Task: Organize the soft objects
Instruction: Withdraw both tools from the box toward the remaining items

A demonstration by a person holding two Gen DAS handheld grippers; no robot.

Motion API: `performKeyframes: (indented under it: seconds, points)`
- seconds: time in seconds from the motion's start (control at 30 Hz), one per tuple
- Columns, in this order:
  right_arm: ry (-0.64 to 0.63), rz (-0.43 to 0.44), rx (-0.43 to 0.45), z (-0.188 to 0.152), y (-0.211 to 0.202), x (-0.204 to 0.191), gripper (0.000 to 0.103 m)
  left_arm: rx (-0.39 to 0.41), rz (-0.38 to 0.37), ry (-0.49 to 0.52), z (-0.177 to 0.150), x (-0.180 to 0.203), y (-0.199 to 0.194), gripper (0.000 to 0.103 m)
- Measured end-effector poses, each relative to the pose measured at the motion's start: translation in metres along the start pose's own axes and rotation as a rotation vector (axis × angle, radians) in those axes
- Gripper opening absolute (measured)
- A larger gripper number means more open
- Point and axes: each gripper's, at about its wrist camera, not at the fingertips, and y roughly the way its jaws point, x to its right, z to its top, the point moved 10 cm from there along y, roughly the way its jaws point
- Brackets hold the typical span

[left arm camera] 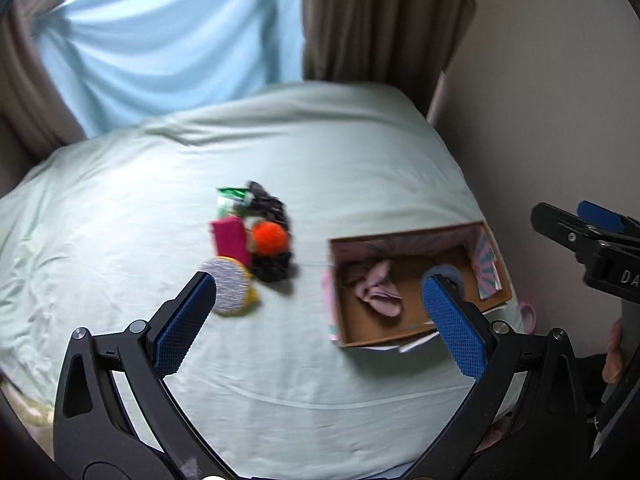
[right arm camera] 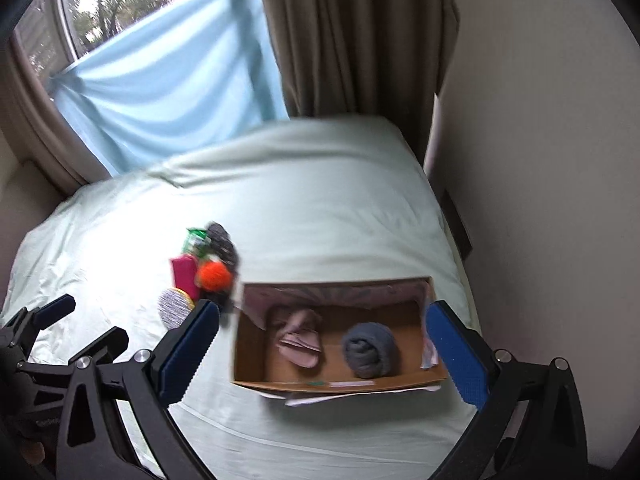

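Nearest the lens: left gripper (left arm camera: 320, 304), blue-padded fingers (left arm camera: 182, 330) spread wide, holding nothing, hovering above the bed; right gripper (right arm camera: 322, 350) likewise wide and empty, hanging over the open brown cardboard box (right arm camera: 250, 360). Box already holds a pink folded cloth item (right arm camera: 300, 340) and a grey rolled towel (right arm camera: 370, 350), so I judge sorting is partway: some pieces in, rest waiting. Remaining pile sits on the pale green bedsheet (left arm camera: 120, 220) at approx 10 o'clock from the box, just beside it: round grey-and-yellow knitted pad (left arm camera: 230, 290), magenta rectangular sponge-like block (left arm camera: 230, 240), orange fuzzy ball (left arm camera: 270, 238), dark crumpled fabric bits (left arm camera: 272, 268), green-white packet (left arm camera: 230, 198). Next move prob: left gripper drops onto the round pad, nearest its fingers at 11 o'clock, closes, carries it to the box. Items touch/overlap, so a grab may drag neighbours. Frames are blurred, details unsure. Blue sheet (right arm camera: 160, 80) and brown curtain (right arm camera: 352, 40) hang at 12 o'clock, well apart.
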Motion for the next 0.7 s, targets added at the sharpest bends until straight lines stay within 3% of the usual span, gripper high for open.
performKeyframes:
  seconds: [0.3,0.7]
  points:
    - [-0.013,0.011,0.123,-0.008,-0.055,-0.089,0.103,0.123,0.071,-0.071,-0.010,-0.107,-0.070,0.103]
    - [-0.047,0.035,0.222,-0.011,-0.066,-0.187,0.103,0.164,0.074,-0.092,-0.017,-0.204,-0.087,0.103]
